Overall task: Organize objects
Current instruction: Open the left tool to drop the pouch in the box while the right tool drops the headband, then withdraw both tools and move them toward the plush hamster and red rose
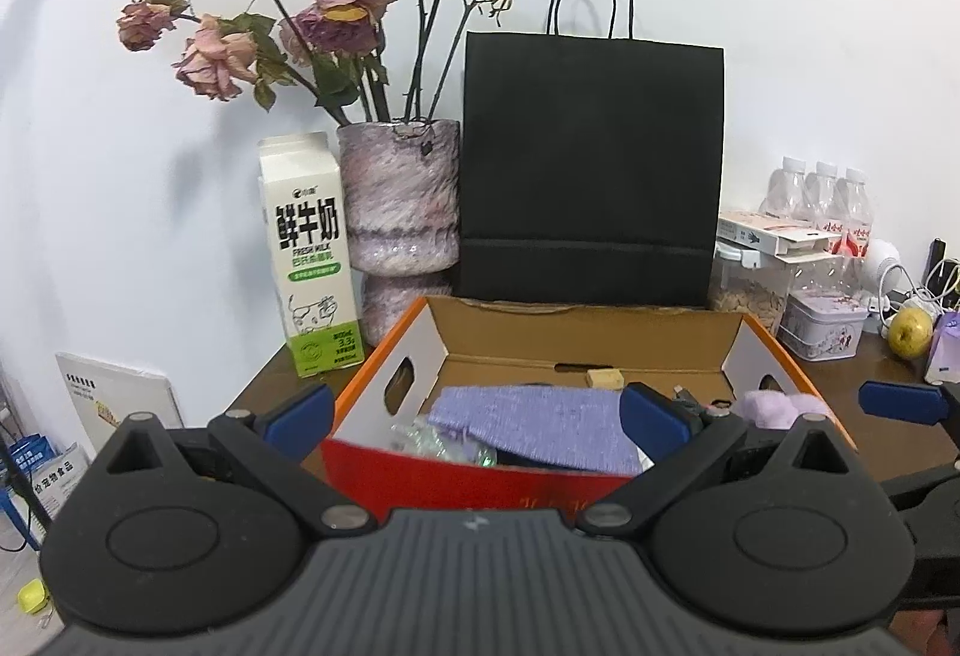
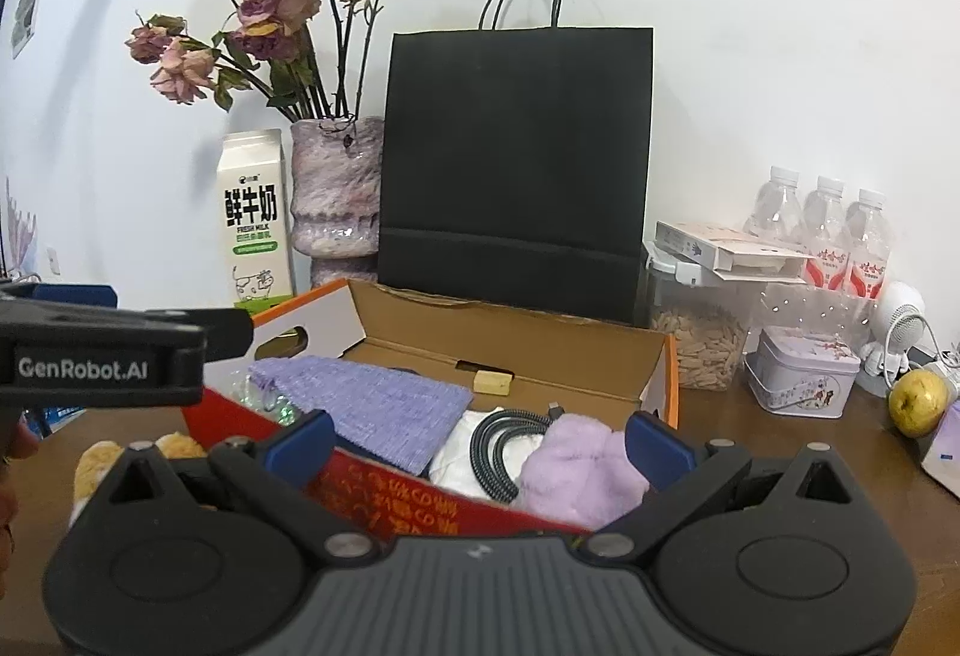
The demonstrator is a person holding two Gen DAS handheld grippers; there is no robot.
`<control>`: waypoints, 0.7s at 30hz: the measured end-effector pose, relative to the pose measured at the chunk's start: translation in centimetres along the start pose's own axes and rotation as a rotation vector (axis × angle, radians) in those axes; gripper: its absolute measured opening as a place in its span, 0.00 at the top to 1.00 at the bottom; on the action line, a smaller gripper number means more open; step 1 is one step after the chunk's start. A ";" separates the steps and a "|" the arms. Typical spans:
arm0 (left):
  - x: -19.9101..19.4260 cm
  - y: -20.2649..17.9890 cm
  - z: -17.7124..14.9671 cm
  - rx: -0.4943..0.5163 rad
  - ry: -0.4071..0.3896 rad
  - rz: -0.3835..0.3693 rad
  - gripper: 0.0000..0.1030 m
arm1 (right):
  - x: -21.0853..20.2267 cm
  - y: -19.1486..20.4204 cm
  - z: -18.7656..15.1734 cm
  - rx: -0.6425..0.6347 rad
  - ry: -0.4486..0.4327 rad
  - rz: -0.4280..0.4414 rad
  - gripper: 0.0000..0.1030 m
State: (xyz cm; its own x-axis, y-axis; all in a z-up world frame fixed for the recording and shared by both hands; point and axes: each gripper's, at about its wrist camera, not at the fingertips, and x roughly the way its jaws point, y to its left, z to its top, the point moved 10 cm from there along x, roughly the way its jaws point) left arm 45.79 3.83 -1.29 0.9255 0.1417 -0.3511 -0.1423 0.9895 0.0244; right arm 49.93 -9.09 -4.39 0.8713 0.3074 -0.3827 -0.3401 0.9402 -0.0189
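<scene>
Box (image 2: pixel 510 350) open on table, holding purple cloth (image 2: pixel 384 404), cable (image 2: pixel 498 446), fluffy purple item (image 2: pixel 576 470). We find left gripper (image 1: pixel 474 416) and right gripper (image 2: pixel 480 440) released, empty (hovering at near wall). We advise lowering straight onto one item, avoiding cable snag.

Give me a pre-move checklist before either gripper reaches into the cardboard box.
1. Left gripper open and empty: ok.
2. Right gripper open and empty: ok.
3. Cardboard box open on top: ok.
4. Purple knitted cloth, braided cable and fluffy purple item reachable from above: ok.
5. Free space left in the box for more items: cannot tell.
6. Milk carton and flower vase standing clear of the box: ok.
</scene>
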 end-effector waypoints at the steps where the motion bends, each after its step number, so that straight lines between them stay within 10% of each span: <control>1: -0.3 0.1 -0.2 -0.001 0.002 0.002 0.00 | -0.1 0.0 0.0 -0.001 0.001 0.000 0.00; 21: -5.0 2.0 -3.8 0.027 0.015 0.046 0.00 | -5.1 0.8 -4.0 -0.005 0.041 0.012 0.00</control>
State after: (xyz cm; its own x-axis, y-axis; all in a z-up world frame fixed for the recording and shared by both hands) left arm 39.56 4.96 -3.05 0.9129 0.1868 -0.3630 -0.1747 0.9824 0.0661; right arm 43.83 -10.51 -6.16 0.8519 0.3123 -0.4205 -0.3522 0.9357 -0.0186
